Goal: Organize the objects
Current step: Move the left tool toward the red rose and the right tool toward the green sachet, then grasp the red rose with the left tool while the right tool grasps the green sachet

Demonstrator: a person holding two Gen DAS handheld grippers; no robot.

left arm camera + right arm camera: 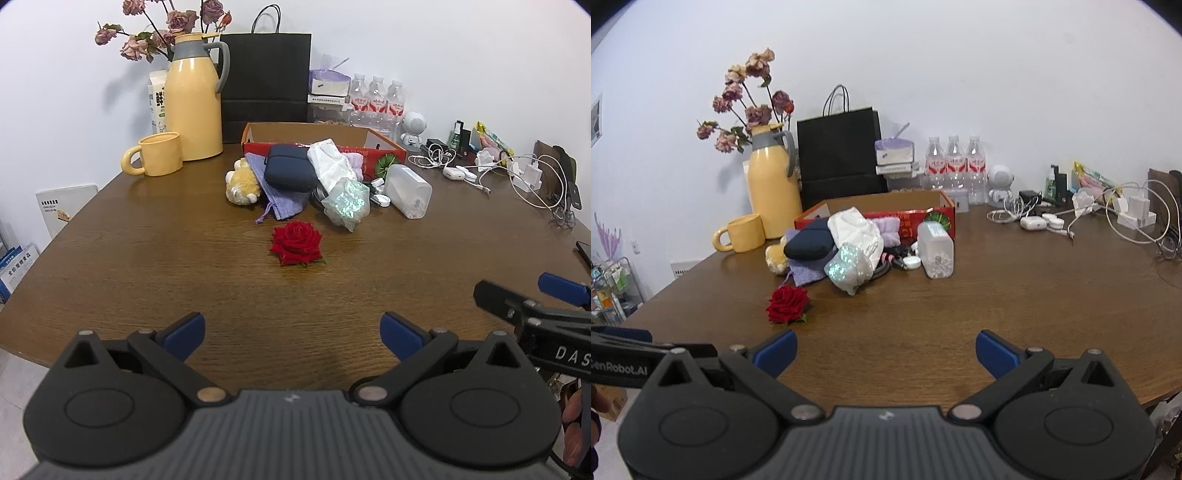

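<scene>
Wooden table [147, 280], red velvety rose [296, 243], loose

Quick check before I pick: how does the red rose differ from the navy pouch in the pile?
The red rose lies alone on bare table, nearer both claws; the navy pouch sits in the heap by the red box.
The rose is ruffled petals with green leaves beneath; the pouch is smooth and rounded.
The rose rests directly on wood; the pouch lies on a purple drawstring bag.
Neither is held: left claw and right claw are open.
</scene>
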